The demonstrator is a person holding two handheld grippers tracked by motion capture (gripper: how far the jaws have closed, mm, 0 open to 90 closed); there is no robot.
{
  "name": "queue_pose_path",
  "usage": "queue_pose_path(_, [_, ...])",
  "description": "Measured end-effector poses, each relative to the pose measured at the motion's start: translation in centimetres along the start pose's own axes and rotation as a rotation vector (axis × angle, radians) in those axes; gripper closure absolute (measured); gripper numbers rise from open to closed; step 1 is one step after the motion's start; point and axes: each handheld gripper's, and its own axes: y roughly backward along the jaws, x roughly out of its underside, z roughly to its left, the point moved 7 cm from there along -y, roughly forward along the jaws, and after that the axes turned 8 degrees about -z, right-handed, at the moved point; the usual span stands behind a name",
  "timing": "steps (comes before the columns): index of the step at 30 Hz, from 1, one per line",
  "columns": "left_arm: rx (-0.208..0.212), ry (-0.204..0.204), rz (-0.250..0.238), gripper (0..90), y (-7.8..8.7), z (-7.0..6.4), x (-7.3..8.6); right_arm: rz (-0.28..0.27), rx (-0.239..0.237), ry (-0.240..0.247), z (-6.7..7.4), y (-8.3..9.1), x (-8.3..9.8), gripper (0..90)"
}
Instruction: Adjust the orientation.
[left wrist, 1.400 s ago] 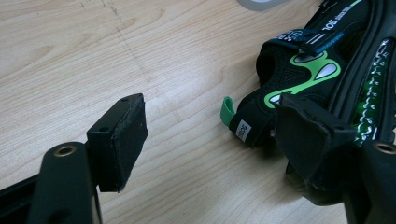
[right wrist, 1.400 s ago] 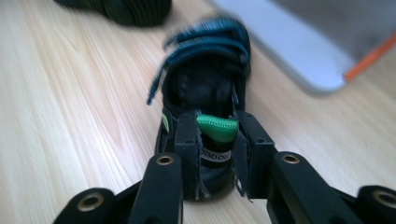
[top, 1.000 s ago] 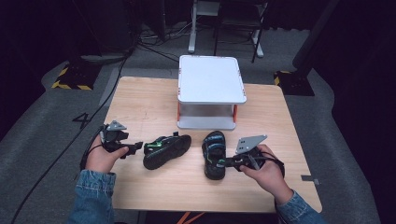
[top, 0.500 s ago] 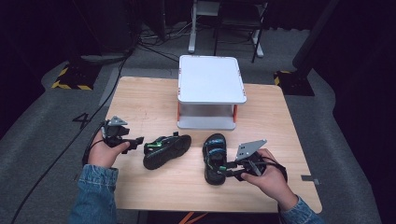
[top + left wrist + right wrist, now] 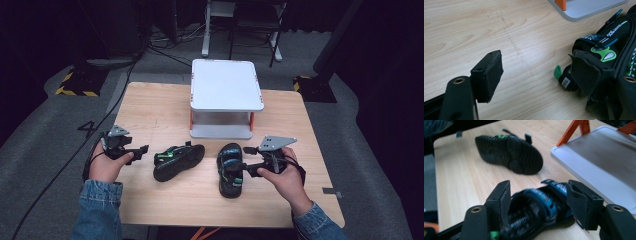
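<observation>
Right gripper (image 5: pixel 245 161) jaws have just been opening and now straddle the blue-strapped sandal (image 5: pixel 230 170) without pressing it. Sandal rests upright on the table (image 5: pixel 160 110), near the white stand (image 5: pixel 225 90). Left gripper (image 5: pixel 142 149) hangs open beside the tipped sandal (image 5: pixel 177 161).

Two black sandals on the wooden table: left sandal (image 5: pixel 178 161) tipped on its side, right sandal (image 5: pixel 230 169) upright.

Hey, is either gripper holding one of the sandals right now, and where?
Nothing is held. The right gripper has just been opening, its jaws either side of the right sandal's straps without pressing; the left gripper is open beside the left sandal.
</observation>
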Motion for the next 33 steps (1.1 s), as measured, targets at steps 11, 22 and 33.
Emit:
queue_pose_path(11, [-0.043,0.034,-0.010,26.6,2.2,0.9,1.4,0.020,-0.033,0.089,0.6,-4.3,-2.7,41.4])
queue_pose_path(22, [-0.041,0.040,-0.012,27.0,2.4,1.1,1.6,0.097,-0.096,0.114,3.6,-10.5,-5.3,56.7])
queue_pose_path(33, [-0.031,0.034,-0.012,27.2,2.0,1.1,1.5,0.127,-0.103,0.140,5.4,-15.5,-6.1,70.7])
